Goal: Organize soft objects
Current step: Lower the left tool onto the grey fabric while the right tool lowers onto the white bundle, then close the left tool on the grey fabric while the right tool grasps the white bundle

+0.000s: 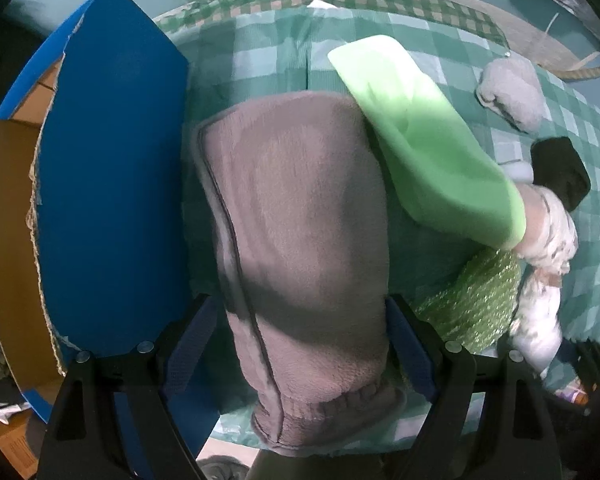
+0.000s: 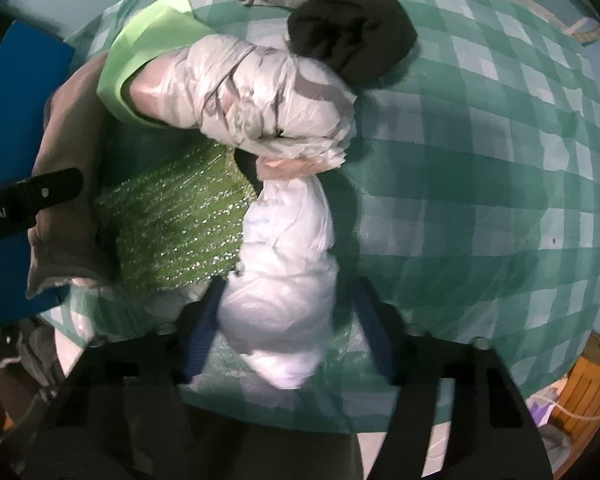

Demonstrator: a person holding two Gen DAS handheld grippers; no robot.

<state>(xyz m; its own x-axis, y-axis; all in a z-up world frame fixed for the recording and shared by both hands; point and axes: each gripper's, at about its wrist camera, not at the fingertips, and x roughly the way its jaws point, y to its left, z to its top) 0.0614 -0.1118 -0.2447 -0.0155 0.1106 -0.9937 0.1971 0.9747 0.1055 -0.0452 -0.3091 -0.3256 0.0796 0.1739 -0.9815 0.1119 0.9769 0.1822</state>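
Right gripper point(image 2: 284, 320) around white bag point(image 2: 284, 280), jaws half closed – left pad touching, right pad still apart, so not yet pinching. Left gripper point(image 1: 304, 336) straddling grey towel point(image 1: 300, 220), grip unclear. Best to close fully on bag before lifting – slippery plastic.

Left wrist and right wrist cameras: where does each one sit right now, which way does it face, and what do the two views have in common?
Left wrist: on the left gripper, facing down at the grey fleece towel between its fingers, beside the blue box; only its own fingers show.
Right wrist: on the right gripper, facing down at the white plastic bag between its fingers; a left gripper finger shows at the picture's left.
Shared: checked cloth, light green foam sheet, sparkly green pad, black cloth, towel, bag, box.
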